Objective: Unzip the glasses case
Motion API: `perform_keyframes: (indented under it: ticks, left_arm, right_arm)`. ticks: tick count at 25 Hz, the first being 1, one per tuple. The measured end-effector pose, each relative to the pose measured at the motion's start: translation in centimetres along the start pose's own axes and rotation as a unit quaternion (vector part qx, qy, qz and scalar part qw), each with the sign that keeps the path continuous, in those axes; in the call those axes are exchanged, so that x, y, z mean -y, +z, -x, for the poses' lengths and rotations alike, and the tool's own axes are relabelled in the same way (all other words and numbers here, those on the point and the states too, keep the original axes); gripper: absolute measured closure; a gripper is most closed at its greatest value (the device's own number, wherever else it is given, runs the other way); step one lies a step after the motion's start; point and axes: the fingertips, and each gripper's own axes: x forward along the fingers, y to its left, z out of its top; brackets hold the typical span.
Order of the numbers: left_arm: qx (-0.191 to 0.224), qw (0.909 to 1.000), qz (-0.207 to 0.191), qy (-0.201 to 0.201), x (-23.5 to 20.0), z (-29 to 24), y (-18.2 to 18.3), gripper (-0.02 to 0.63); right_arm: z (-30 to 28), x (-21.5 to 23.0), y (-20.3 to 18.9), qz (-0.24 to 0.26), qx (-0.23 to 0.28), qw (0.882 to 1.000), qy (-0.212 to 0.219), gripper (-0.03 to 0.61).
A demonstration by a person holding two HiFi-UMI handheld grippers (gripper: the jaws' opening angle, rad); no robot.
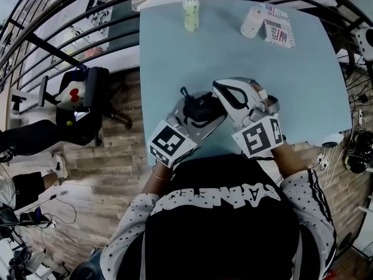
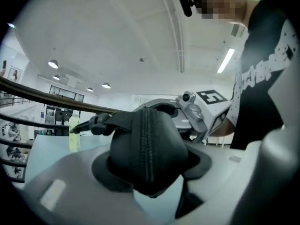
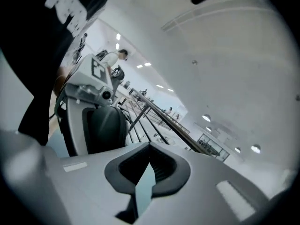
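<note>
The left gripper (image 1: 195,114) is clamping the black glasses case (image 2: 147,144) between its jaws over the table (image 1: 233,57), while the right gripper (image 3: 149,165) is hovering beside it, jaws pressed together.

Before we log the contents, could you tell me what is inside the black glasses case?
Nothing inside shows. The glasses case, clamped in the left gripper, has its zip closed along the edge in view, so the black shell covers whatever it holds.
</note>
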Motion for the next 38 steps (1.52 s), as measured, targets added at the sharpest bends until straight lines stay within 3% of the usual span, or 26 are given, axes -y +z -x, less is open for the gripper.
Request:
perform_keyframes:
  ticks: [3, 5, 7, 10, 13, 20, 38]
  left_arm:
    - [0.025, 0.9996, -0.010, 0.012, -0.2, 0.6, 1.1, 0.614]
    - [0.036, 0.9990, -0.015, 0.021, -0.4, 0.8, 1.5, 0.614]
    - [0.042, 0.9986, -0.016, 0.028, -0.6, 0.9, 1.6, 0.614]
    - [0.043, 0.9984, -0.008, 0.037, -1.0, 1.1, 1.5, 0.614]
    - [0.042, 0.9982, 0.001, 0.042, -1.4, 1.3, 1.4, 0.614]
    - [0.038, 0.9978, -0.002, 0.054, -2.4, 1.5, 1.2, 0.614]
    - [0.025, 0.9968, 0.001, 0.075, -3.0, 0.8, 0.6, 0.614]
  right_arm:
    - [0.7, 1.4, 0.7, -0.099, 0.038, 0.994, -0.016, 0.574]
    - [1.2, 2.1, 0.5, -0.173, 0.056, 0.983, -0.026, 0.574]
    - [1.6, 2.5, -0.3, -0.252, 0.063, 0.965, -0.027, 0.574]
    - [1.8, 2.7, -1.8, -0.367, 0.073, 0.927, -0.022, 0.575]
    - [1.9, 2.7, -3.4, -0.437, 0.072, 0.896, -0.022, 0.574]
    - [1.7, 3.1, -4.5, -0.468, 0.070, 0.880, -0.028, 0.574]
    - [2.0, 2.6, -5.4, -0.477, 0.066, 0.876, -0.017, 0.575]
